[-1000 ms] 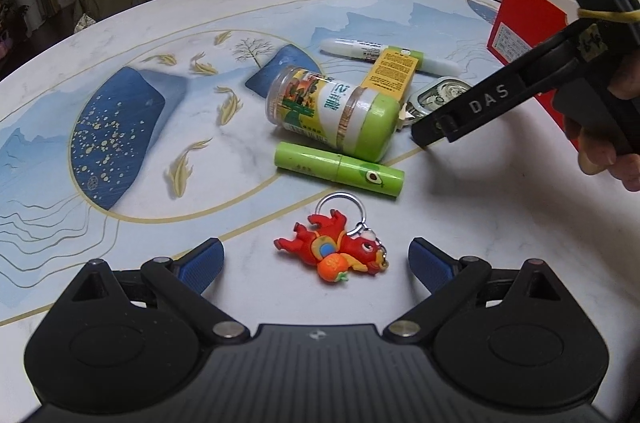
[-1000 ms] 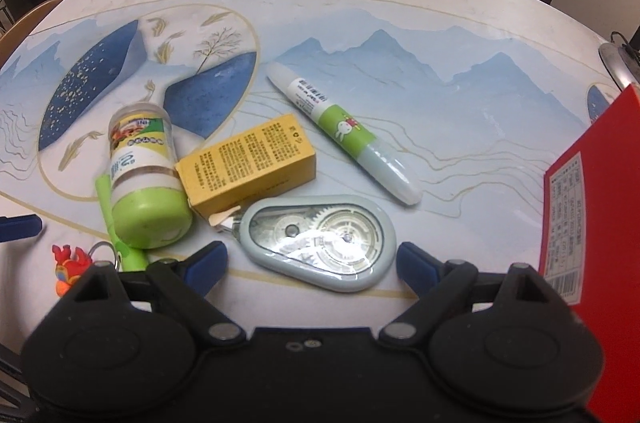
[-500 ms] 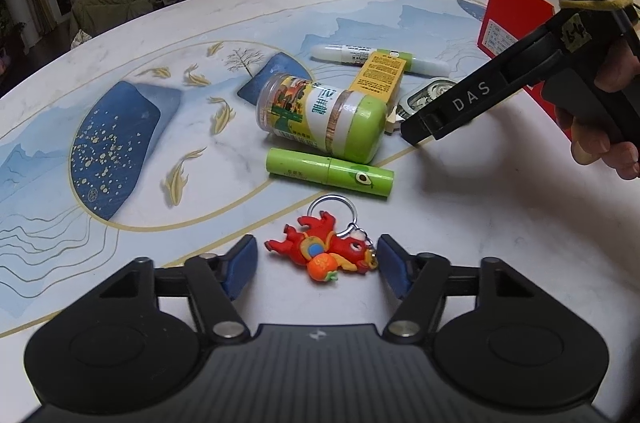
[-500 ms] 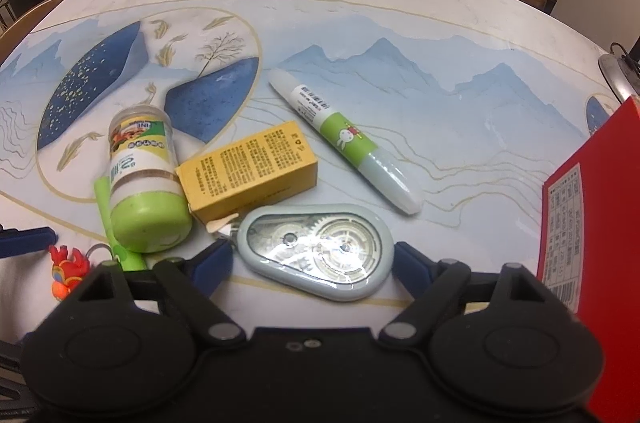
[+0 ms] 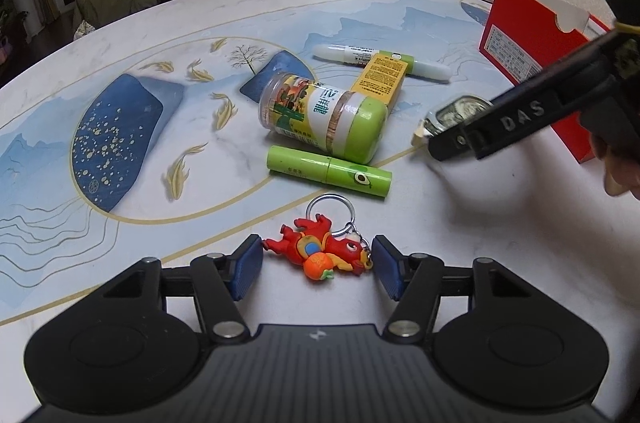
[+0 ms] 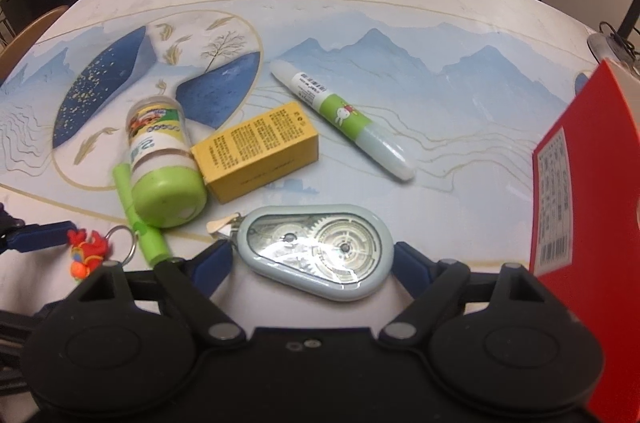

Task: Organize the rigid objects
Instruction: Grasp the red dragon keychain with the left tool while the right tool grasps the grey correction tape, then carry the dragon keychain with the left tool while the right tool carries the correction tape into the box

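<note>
Two grasps set up side by side on the counter (image 5: 500, 243). The left gripper (image 5: 318, 265) straddles the red keychain (image 5: 320, 253); its jaws stand at middling width, one pad at each end of the figure and seemingly touching it, though whether they press cannot be told. The ring and chain lie beyond the pads, toward the green tube (image 5: 329, 171). The right gripper (image 6: 310, 261) straddles the tape dispenser (image 6: 314, 249); its jaws are wide, with a blue pad just beside each end of the grey shell and no squeeze evident (contact on the nose side is hidden by the shell's curve).

Judged step: close on each item, then lift it toward the red box (image 6: 588, 223) at the right, which is probably the destination. For the keychain, the pads should bite the solid body, not the chain, since a soft, lumpy figure may roll out of a shallow grip; keep the tips low to the counter. For the dispenser, the rounded ends invite slipping, so close squarely along its long axis, clear of the protruding tape tip. The jar (image 6: 162, 167), yellow carton (image 6: 256, 151) and glue pen (image 6: 344, 121) lie beyond, apart from both sets of jaws; the jar lies against the tube.
</note>
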A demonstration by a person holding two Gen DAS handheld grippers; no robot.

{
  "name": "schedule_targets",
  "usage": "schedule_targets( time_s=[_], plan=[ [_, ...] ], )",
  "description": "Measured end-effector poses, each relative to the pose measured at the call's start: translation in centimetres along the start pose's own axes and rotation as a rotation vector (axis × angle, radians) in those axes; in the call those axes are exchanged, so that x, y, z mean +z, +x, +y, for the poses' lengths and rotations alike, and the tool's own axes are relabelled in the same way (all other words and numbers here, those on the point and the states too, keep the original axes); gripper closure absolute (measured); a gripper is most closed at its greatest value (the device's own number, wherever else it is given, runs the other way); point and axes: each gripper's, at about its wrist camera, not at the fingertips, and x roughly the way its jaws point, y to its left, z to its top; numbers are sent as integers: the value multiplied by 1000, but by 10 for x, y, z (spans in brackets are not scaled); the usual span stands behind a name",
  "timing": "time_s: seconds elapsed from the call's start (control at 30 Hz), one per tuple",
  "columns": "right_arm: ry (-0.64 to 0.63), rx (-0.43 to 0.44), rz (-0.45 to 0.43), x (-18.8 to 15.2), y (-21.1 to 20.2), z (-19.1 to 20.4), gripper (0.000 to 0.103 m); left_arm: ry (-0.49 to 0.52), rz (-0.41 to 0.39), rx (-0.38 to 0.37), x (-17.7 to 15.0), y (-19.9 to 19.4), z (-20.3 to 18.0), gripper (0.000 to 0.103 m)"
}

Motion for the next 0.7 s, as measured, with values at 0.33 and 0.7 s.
schedule_targets(
  time_s=[0.33,0.7],
  plan=[
    [9,20,5,-16,-29,-1,17,-13,-5,1,0,-9,-5,43],
    [39,26,-25,-22,-76,-16,17,-53,-34,-5,15,-36,-17,43]
  ],
)
